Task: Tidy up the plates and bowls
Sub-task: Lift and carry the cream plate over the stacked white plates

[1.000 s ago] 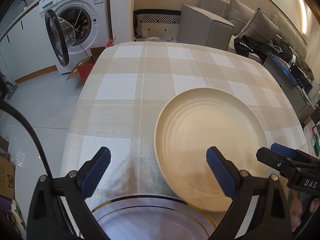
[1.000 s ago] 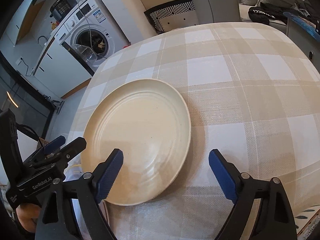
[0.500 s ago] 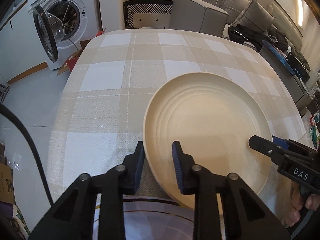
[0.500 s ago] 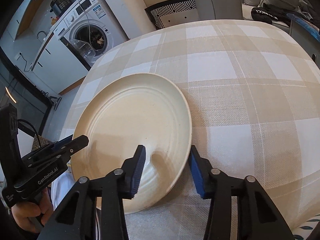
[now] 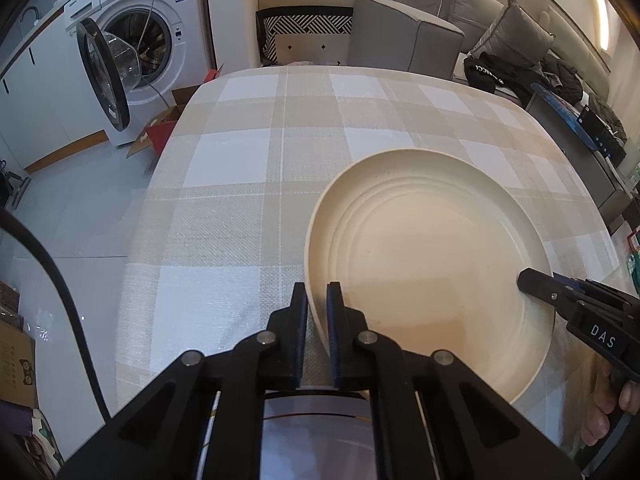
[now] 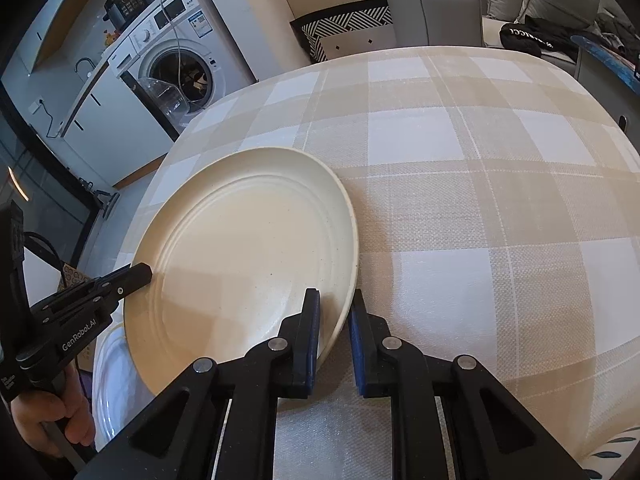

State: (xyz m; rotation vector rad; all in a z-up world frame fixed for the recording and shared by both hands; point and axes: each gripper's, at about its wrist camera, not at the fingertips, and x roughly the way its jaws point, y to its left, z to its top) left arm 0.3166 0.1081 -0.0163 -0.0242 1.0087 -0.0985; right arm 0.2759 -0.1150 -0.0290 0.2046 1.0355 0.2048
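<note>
Clamping opposite rims of the cream plate (image 5: pixel 432 264), the left tool (image 5: pixel 318 320) and right tool (image 6: pixel 334 320) each pinch only its thin lip. The plate lies on the checked desk (image 6: pixel 480 200); uneven lifting could tilt it loose onto the white plate (image 5: pixel 316 440) nearby.

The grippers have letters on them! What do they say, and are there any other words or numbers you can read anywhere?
"DAS" on the right gripper, seen from the left wrist.
"GenRobot.AI" on the left gripper, seen from the right wrist.
White letters on the black garment on the sofa: too blurred to read.
Stickers and panel on the washing machine: too small to read.
Nothing is written on the cream plate.
</note>
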